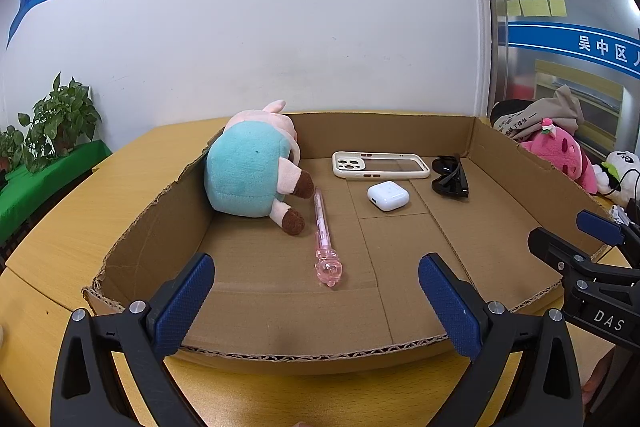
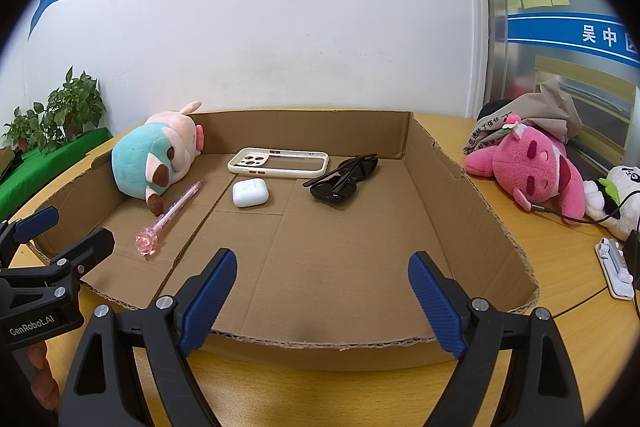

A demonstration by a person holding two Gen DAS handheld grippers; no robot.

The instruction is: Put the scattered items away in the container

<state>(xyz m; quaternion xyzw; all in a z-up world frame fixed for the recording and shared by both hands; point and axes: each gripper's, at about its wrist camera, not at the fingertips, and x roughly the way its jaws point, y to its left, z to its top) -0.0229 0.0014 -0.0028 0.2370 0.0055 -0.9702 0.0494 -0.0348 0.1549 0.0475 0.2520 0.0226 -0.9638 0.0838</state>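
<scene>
A shallow cardboard tray [image 1: 500,187] sits on a wooden surface [image 1: 52,247] against a white wall, with five items already lying on its floor. A teal-and-pink plush toy [image 1: 250,175] rests on its side against the tray's left wall, its brown-tipped feet just beside a pink pen [image 1: 322,231] that points toward the near edge. Toward the back wall lies a cream phone case [image 1: 380,165], camera cut-out to the left; a white earbud case [image 1: 387,195] sits just in front of it, and folded black sunglasses [image 1: 451,175] lie to its right. The left gripper [image 1: 316,301] hovers at the tray's near rim, its blue-padded fingers [image 1: 184,303] spread wide with nothing between them. The right gripper [image 2: 322,297] hangs beside it over the same rim, fingers likewise spread and empty. Outside the tray, on the surface to the right, a pink plush [image 2: 532,177] lies near a white panda toy [image 2: 618,201], a dark cable draped across them. Potted plants [image 2: 60,115] stand on a green cloth at far left.
</scene>
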